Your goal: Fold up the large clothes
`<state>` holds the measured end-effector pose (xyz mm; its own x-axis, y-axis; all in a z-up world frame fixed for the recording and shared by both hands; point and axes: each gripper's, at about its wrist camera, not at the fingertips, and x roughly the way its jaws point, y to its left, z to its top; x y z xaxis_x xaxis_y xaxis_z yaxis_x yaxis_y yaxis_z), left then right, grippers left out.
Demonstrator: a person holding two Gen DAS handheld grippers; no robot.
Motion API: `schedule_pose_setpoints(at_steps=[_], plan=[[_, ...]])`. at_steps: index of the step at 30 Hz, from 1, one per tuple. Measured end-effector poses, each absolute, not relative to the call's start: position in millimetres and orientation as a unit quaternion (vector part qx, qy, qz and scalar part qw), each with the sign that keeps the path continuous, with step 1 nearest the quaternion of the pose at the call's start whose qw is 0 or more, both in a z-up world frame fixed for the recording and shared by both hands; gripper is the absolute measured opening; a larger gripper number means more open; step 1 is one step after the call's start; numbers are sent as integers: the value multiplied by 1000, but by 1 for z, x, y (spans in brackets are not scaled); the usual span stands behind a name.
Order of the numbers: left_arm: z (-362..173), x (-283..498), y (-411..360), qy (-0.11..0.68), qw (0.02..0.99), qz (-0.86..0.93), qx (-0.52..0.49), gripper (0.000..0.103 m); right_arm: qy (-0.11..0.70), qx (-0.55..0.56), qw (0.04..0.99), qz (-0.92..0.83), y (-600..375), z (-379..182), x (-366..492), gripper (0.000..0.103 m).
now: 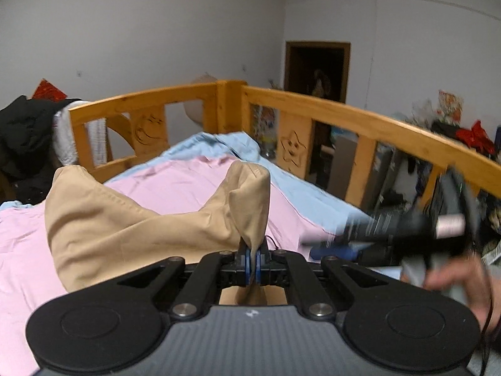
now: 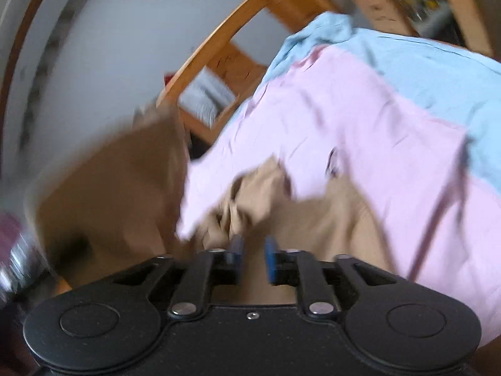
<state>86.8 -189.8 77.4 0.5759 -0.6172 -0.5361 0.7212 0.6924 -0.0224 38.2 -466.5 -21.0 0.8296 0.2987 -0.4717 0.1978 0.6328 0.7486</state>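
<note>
The left gripper (image 1: 253, 258) is pinched tight on a bunched edge of the tan garment (image 1: 125, 228), and the cloth sticks up in a small peak above its blue pads (image 1: 248, 263). The right gripper (image 2: 253, 255) has its jaws a little way apart. Tan cloth lies just past its fingertips, but the pads do not press on it (that view is very blurry, so it is hard to be sure).

The tan garment lies on the pink sheet (image 1: 188, 185), on the near side of the wooden bed rail (image 1: 344, 116), with one big flap standing up at its left.

I think the step now is to lay one part of the garment over the other. To do it well, the left gripper should hold on and keep its edge up, so the cloth does not drag and wrinkle. The right gripper should take a new edge near the bunched middle. Then both should pull the cloth flat before they let go.

There is lots of open pink sheet between the garment and the rail, and a blue sheet (image 1: 313, 188) beyond it. The rail is hard, so the hands should stay on the near side of it. The person's hand (image 1: 454, 279) and the right gripper are close to the left gripper, so they could bump.
</note>
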Motion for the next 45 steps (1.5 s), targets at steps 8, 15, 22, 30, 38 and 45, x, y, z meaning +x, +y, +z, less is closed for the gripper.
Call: schedule_pose_setpoints(at_steps=[8,15,22,30,38,45], plan=[[40,76,-233,288,851,-409,158,2,231,523,818,68,-512,-20,42,61],[12,64,-251,310,831,-426,177,2,288,446,847,10,-509,-25,57,38],[-14,57,-264,325,814,-434,209,2,301,445,843,-11,-515,-39,58,39],[-45,61,-270,346,804,-433,215,4,339,366,864,-61,-501,-48,69,9],[-41,60,-262,353,795,-459,179,31,368,302,874,-97,-492,-63,77,9],[1,61,-213,344,821,-444,97,63,368,286,879,-101,-487,-61,77,14]])
